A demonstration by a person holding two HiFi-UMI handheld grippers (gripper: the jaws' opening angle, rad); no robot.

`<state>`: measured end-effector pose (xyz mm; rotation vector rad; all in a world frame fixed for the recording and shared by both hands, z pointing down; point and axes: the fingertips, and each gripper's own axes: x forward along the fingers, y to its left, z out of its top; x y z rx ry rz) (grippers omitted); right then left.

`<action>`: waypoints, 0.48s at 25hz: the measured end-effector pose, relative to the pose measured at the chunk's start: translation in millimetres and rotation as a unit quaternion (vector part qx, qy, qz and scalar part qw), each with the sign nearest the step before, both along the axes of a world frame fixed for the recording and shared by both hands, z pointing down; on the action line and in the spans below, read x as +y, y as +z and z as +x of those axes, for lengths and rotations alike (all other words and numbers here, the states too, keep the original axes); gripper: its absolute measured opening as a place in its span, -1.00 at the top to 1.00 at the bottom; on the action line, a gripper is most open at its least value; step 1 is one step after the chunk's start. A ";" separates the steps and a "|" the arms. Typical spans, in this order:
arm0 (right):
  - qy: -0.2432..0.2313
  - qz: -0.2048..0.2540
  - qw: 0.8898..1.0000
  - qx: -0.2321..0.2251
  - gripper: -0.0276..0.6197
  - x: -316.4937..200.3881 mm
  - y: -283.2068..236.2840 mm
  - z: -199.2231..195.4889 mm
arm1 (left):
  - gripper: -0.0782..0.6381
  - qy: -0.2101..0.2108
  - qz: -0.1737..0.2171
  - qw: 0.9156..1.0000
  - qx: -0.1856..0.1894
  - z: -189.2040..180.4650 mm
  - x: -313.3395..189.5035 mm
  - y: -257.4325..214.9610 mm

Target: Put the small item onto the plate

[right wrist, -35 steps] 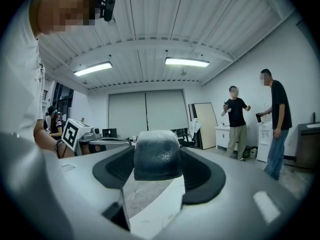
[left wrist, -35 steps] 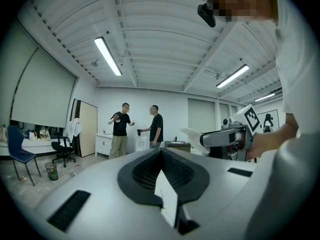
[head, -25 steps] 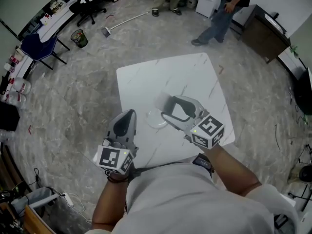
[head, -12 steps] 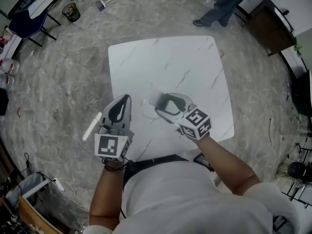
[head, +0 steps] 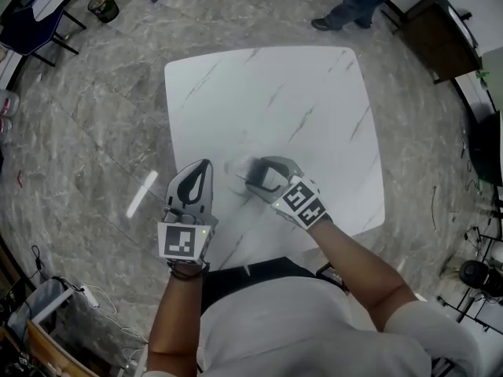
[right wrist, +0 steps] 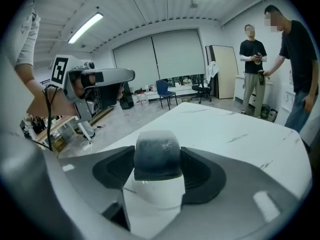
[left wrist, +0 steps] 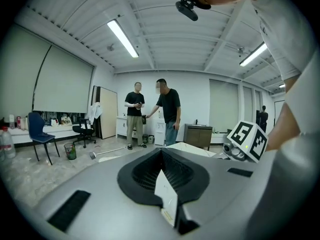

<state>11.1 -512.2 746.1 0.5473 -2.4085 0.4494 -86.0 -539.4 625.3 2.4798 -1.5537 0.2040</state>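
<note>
Nearest us, at 7 o'clock, our left gripper (head: pixel 204 167) has its jaws pressed together, empty. Our right gripper (head: pixel 253 173) clamps a small, dark grey, round-topped, speckled item (right wrist: pixel 156 156) over a white plate (right wrist: pixel 152 196) on the table's (head: pixel 314 108) 6 o'clock side.

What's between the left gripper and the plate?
Only bare tabletop: the head view shows nothing between the left gripper and the plate.

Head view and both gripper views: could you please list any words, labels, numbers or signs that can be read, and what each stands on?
No readable text anywhere.
Left marker cube and right marker cube: black square patterns only, no letters.
Small item: no print visible.
</note>
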 end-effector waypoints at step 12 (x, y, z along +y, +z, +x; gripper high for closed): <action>-0.019 -0.008 0.995 0.102 0.07 -7.2 77.8 -5.2 | 0.76 -0.004 -0.021 1.000 0.019 -4.8 -17.3 56.0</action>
